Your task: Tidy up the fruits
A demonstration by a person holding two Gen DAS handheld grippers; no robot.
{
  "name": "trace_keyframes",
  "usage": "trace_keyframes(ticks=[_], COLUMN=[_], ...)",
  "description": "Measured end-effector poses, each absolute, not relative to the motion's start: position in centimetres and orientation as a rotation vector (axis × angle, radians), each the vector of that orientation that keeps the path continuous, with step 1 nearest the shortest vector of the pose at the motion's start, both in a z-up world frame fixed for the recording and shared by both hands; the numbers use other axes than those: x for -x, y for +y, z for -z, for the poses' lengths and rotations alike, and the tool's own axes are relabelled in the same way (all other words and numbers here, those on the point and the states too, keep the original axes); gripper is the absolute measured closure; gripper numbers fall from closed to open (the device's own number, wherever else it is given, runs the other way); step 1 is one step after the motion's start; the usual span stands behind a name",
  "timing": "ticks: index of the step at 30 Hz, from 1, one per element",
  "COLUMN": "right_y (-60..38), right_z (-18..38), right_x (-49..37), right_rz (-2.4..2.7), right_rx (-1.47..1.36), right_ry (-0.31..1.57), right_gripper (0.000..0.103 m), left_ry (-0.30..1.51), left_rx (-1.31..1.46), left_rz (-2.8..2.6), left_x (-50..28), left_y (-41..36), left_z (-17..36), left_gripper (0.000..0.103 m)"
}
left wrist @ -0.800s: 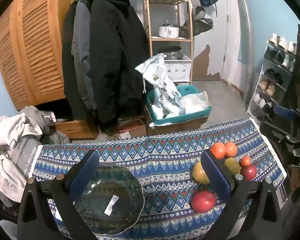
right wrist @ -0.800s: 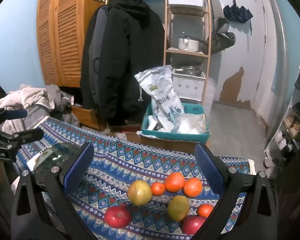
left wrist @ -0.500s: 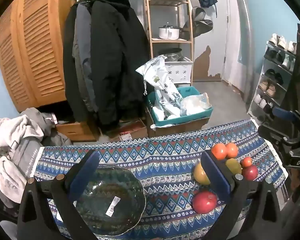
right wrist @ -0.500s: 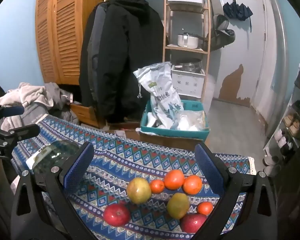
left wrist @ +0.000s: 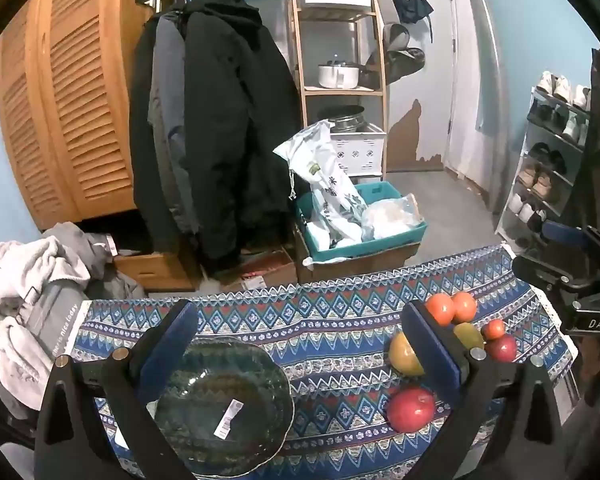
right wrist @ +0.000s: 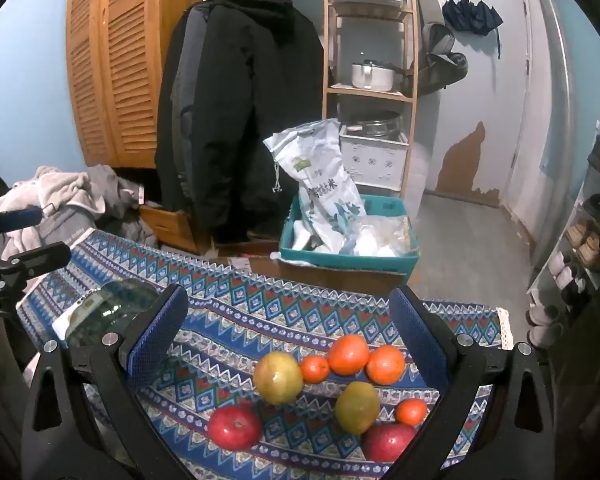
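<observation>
Several fruits lie on a blue patterned tablecloth [right wrist: 260, 316]: a red apple [right wrist: 235, 427], a yellow-green pear [right wrist: 278, 377], oranges [right wrist: 348, 354], a green mango [right wrist: 357, 406] and a second red apple [right wrist: 388, 441]. A dark glass bowl [left wrist: 220, 404] with a white sticker stands on the cloth's left side. My left gripper [left wrist: 300, 344] is open and empty above the bowl's right rim. My right gripper [right wrist: 288, 332] is open and empty above the fruits. The right gripper also shows in the left wrist view [left wrist: 580, 280], and the red apple [left wrist: 411, 409] too.
Beyond the table's far edge stand a teal bin [right wrist: 348, 240] with a white sack, hanging dark coats [right wrist: 240, 120], a wooden shelf [right wrist: 368, 60] and a shoe rack [left wrist: 556, 168]. A pile of clothes [left wrist: 32, 280] lies at the left.
Both grippers have drifted slightly, the views shifting a little; both stay open and empty. Fruits and bowl have not moved.
</observation>
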State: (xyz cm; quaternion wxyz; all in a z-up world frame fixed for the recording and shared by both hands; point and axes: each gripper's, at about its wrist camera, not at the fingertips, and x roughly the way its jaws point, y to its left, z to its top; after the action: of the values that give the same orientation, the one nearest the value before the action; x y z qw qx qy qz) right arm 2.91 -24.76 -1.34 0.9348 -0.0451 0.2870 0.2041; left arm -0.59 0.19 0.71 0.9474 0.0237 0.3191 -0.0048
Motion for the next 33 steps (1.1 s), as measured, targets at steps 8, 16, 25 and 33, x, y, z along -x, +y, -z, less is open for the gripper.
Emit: trace_keyframes(ticks=[8, 16, 25, 33], right_y=[-25.11, -25.02, -24.89, -24.42], right_z=[0.98, 0.81, 0.87, 1.11], right_x=[-2.89, -2.83, -2.81, -2.81], right_rz=[-0.419, -0.425, -0.424, -0.434], right_rx=[0.091, 0.09, 0.1, 0.122], right_ry=[0.585, 0.588, 0.591, 0.608], right_gripper=[0.004, 0.004, 0.004, 0.004], left_ry=[0.652, 0.651, 0.652, 0.661], left_rx=[-0.012, -0.009, -0.007, -0.002], left_rz=[0.022, 0.027, 0.033, 0.036], left_x=[0.6, 0.58, 0.53, 0.6], left_y=[0.62, 0.68, 0.7, 0.59], left_z=[-0.72, -0.7, -0.71, -0.66], left_gripper=[0.0, 0.0, 0.0, 0.0])
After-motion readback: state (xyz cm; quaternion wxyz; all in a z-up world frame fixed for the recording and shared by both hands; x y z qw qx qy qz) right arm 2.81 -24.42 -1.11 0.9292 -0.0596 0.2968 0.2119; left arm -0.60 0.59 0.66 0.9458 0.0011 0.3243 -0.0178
